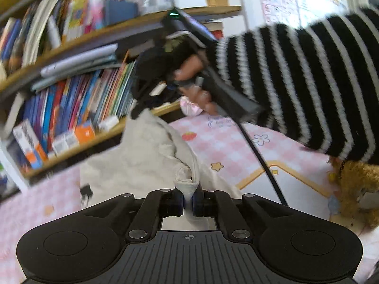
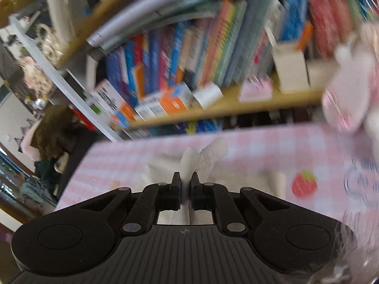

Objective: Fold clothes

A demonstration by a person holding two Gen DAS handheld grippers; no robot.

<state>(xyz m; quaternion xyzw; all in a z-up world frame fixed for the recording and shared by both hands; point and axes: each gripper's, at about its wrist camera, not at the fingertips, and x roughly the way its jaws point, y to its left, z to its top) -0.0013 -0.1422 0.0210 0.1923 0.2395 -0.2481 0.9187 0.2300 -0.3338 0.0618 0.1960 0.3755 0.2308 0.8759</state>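
A cream-white garment (image 1: 146, 156) hangs lifted above the pink checked mat (image 1: 227, 146). My left gripper (image 1: 188, 200) is shut on a bunched edge of it. In the left wrist view the right gripper (image 1: 151, 87) shows higher up, held by a hand in a striped sleeve, pinching the garment's far end. In the right wrist view my right gripper (image 2: 186, 184) is shut on a white fold of the garment (image 2: 203, 158), with the mat (image 2: 260, 146) below. Both views are motion-blurred.
A wooden bookshelf (image 1: 78, 87) full of books stands behind the mat, also in the right wrist view (image 2: 189, 59). A brown plush toy (image 1: 355, 189) lies at the right. A pink plush (image 2: 350, 94) sits at the right. A black cable (image 1: 263, 163) crosses the mat.
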